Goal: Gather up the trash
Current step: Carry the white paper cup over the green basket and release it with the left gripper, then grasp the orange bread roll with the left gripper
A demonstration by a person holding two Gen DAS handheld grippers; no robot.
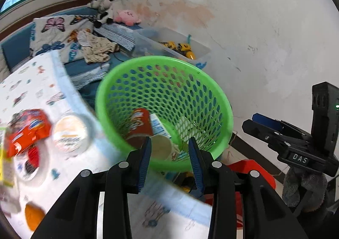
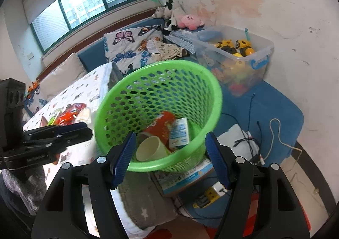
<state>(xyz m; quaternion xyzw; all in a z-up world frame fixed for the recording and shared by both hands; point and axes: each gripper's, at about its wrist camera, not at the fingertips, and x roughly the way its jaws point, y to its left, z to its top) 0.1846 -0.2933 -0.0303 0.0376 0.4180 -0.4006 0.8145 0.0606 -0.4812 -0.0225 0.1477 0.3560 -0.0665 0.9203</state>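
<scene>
The green basket (image 1: 164, 109) sits tilted just off the edge of the tabletop (image 1: 48, 90), its mouth turned toward both cameras. In the left wrist view it fills the centre; in the right wrist view it lies at centre as well (image 2: 157, 116).

Contents of the basket: a red cup (image 2: 163, 125), a cream paper cup (image 2: 149, 149) lying on its side below it, and a small blue-and-white carton (image 2: 179, 135) at 3 o'clock of the red cup. All three touch one another at the bottom.

The left gripper (image 1: 170, 152) has its jaws apart, holding nothing, with the near rim of the basket showing between them. The right gripper (image 2: 170, 157) also has its jaws apart and empty, spread wide on either side of the near rim; contact with the rim cannot be confirmed.

On the tabletop, at 9 o'clock of the basket in the left wrist view, lie an orange snack wrapper (image 1: 27, 131) and a white lidded tub (image 1: 71, 133), just beside each other, both blurred.

Behind the basket, at 1 o'clock in the right wrist view, stands a clear storage bin (image 2: 235, 59) with yellow toys inside.
</scene>
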